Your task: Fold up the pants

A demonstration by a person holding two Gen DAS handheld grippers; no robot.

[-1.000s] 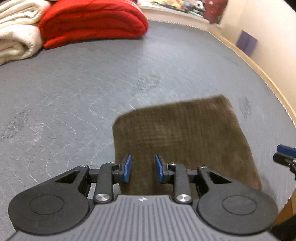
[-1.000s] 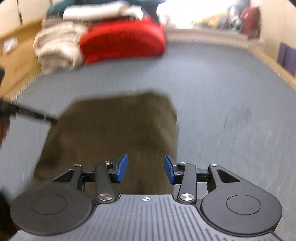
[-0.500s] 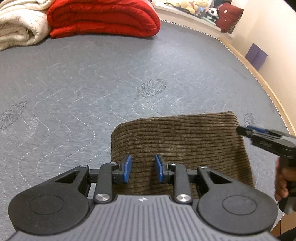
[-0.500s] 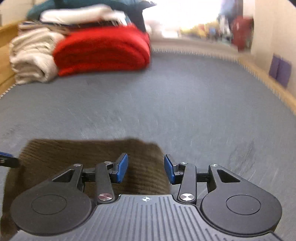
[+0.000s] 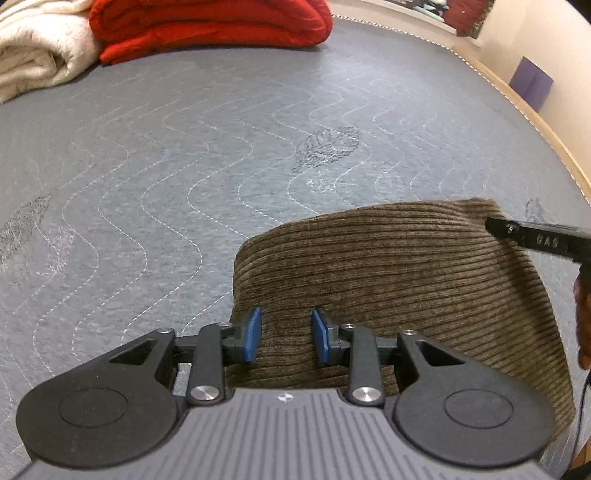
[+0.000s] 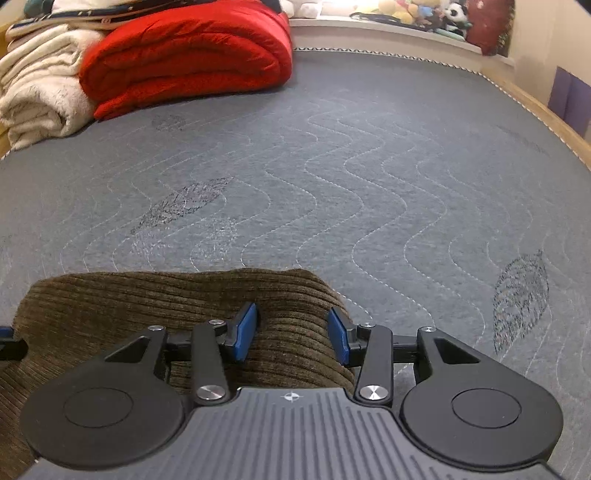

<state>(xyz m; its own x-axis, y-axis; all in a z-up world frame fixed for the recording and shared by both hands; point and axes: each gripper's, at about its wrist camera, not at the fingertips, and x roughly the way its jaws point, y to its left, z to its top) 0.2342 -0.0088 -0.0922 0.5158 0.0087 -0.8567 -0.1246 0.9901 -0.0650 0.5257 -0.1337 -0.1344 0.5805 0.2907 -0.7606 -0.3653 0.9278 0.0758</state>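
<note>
Brown corduroy pants (image 5: 399, 280), folded into a compact rectangle, lie flat on the grey quilted mattress (image 5: 184, 155) at its near edge. Left gripper (image 5: 285, 334) sits over the near left part of the fold; its blue pads have just been opening and stand apart with nothing pinched, only cloth showing below the gap. Right gripper (image 6: 291, 334) is over the far right corner of the pants, pads spread, not clamping anything; whether the tips touch the fabric cannot be told. In the left wrist view its black finger reaches in at the right. At the far left corner: red blanket (image 6: 184, 62) touching a cream blanket (image 6: 40, 96). Plush toys (image 6: 417, 11) on the far ledge.
</note>
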